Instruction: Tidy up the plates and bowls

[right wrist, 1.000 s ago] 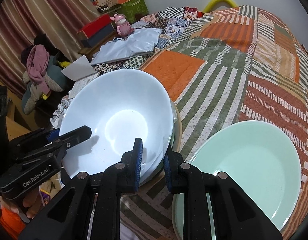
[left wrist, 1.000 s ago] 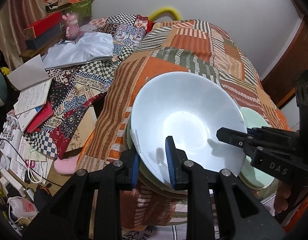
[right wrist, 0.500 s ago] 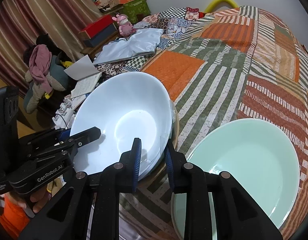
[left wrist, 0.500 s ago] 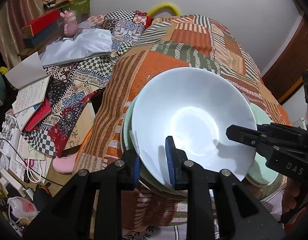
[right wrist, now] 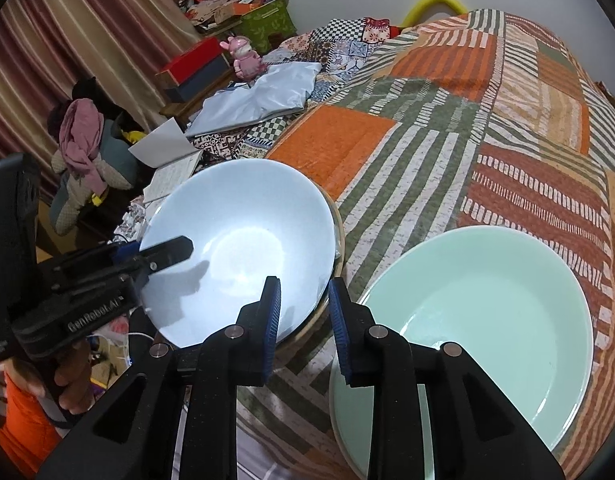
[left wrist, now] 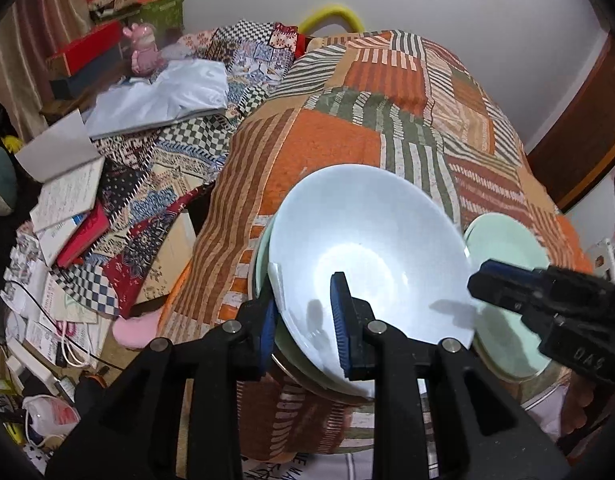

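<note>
A pale blue bowl (left wrist: pixel 371 248) (right wrist: pixel 243 240) rests on a stack whose mint green rim (left wrist: pixel 259 264) shows beneath it, on the quilt. My left gripper (left wrist: pixel 303 292) (right wrist: pixel 159 252) is shut on the bowl's near left rim, one pad inside and one outside. My right gripper (right wrist: pixel 304 282) (left wrist: pixel 479 280) straddles the opposite rim. Its jaws stand slightly apart, the rim between them, and the pads do not press on it. A mint green plate (right wrist: pixel 487 308) (left wrist: pixel 507 248) lies alone to the right.
The patchwork quilt (right wrist: pixel 427 140) covers the bed behind the dishes. To the left lie notebooks (left wrist: pixel 67 196), a white cloth (left wrist: pixel 167 96), a pink toy (left wrist: pixel 143 48) and boxes. A dark wooden door (left wrist: pixel 579 140) stands at right. A hand (right wrist: pixel 71 384) holds the left gripper.
The blue bowl has sunk a little onto the stack. The right jaws have parted slightly from the rim. The left gripper keeps its grip.
</note>
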A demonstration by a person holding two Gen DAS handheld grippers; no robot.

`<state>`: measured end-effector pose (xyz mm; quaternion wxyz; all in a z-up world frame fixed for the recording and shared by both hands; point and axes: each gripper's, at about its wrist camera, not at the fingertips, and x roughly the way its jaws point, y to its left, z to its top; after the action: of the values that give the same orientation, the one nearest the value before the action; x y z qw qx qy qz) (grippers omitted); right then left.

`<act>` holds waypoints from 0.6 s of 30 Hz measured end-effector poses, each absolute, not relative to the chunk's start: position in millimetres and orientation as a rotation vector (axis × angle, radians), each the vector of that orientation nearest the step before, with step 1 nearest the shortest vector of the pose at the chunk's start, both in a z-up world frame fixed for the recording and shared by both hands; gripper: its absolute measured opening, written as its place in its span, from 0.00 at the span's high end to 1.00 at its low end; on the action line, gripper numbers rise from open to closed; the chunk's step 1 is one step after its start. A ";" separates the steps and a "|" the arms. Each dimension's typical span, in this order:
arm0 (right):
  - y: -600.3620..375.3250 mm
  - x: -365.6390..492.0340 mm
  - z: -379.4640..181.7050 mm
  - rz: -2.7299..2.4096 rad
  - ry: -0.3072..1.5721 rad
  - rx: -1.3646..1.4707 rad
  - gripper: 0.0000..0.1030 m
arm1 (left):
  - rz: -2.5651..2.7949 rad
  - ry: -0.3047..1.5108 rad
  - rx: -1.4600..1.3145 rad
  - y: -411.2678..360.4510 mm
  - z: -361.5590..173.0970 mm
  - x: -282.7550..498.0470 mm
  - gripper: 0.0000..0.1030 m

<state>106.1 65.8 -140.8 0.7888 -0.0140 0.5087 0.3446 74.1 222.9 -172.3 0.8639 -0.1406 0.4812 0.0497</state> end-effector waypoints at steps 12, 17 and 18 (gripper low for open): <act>61.6 107.6 -139.0 0.760 1.098 -0.004 0.75 | 0.115 0.971 -0.280 232.8 -150.1 70.4 0.77; 63.8 107.7 -140.7 0.746 1.085 -0.029 0.66 | 0.140 0.963 -0.270 237.4 -149.5 64.0 0.76; 64.3 107.8 -141.0 0.744 1.082 -0.033 0.63 | 0.142 0.966 -0.274 239.2 -151.7 62.4 0.76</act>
<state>107.8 64.3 -141.0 0.7921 -0.0151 0.5029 0.3457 62.4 239.2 -151.7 0.8742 -0.1313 0.4626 0.0678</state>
